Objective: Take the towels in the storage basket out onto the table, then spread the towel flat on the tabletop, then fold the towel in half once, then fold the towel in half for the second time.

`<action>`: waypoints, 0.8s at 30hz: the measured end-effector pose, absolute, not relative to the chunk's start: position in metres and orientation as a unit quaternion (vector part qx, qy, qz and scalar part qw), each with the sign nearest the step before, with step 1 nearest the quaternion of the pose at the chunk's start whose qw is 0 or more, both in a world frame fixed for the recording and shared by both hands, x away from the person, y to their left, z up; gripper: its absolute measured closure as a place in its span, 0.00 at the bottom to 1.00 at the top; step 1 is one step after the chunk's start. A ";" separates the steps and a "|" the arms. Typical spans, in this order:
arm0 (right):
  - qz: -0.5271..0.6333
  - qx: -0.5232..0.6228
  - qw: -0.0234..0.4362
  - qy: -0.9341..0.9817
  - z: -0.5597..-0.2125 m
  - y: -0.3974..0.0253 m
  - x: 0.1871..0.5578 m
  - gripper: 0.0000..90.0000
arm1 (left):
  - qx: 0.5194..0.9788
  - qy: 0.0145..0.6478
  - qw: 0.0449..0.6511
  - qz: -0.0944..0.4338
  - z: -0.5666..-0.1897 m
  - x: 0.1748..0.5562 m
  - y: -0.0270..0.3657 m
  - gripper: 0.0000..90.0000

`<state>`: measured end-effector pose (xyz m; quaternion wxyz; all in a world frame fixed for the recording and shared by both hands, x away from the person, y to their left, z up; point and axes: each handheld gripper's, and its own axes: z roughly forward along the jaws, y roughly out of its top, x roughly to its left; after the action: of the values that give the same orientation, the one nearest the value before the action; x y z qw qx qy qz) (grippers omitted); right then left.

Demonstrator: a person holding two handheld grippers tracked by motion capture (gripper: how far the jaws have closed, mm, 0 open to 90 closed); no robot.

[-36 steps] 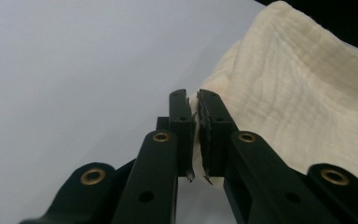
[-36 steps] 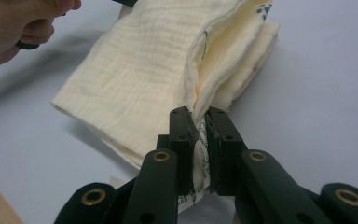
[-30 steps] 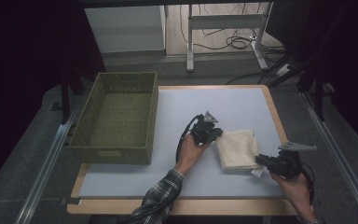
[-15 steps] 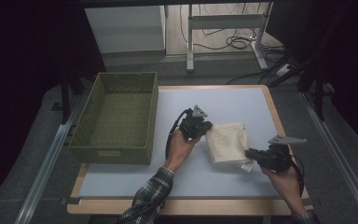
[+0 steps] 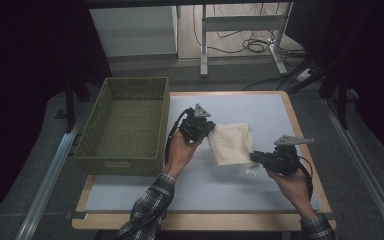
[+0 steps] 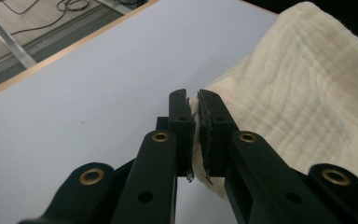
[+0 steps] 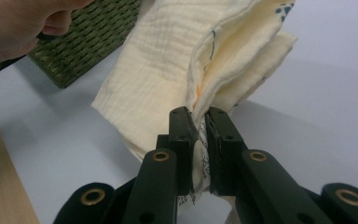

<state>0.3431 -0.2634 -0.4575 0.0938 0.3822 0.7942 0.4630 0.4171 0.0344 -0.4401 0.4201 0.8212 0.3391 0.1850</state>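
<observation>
A folded cream cloth (image 5: 231, 144) hangs between my two grippers just above the pale blue table mat (image 5: 260, 107). My left gripper (image 5: 206, 129) is shut on the cloth's left corner; in the left gripper view the cloth (image 6: 303, 107) is pinched between the jaws of my left gripper (image 6: 195, 100). My right gripper (image 5: 253, 158) is shut on the cloth's lower right edge. In the right gripper view my right gripper (image 7: 199, 119) clamps the layered folds of the cloth (image 7: 186, 60), which show small printed marks inside.
A green woven basket (image 5: 125, 125) stands on the table's left side, close to the left hand. The basket (image 7: 91, 35) also shows behind the cloth in the right gripper view. The wooden table edge (image 5: 300, 125) borders the mat. Cables and a metal frame lie on the floor beyond.
Both grippers have carried the cloth leftward, toward the basket. The cloth stays held at both ends.
</observation>
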 end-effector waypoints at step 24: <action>0.475 0.347 0.087 0.804 -0.435 -0.208 0.365 0.90 | 0.813 0.357 0.397 0.232 -0.405 0.426 0.078 0.94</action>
<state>0.3655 -0.2077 -0.4348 0.0873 0.3467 0.8038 0.4755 0.4265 0.0779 -0.4055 0.3974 0.8128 0.3574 0.2315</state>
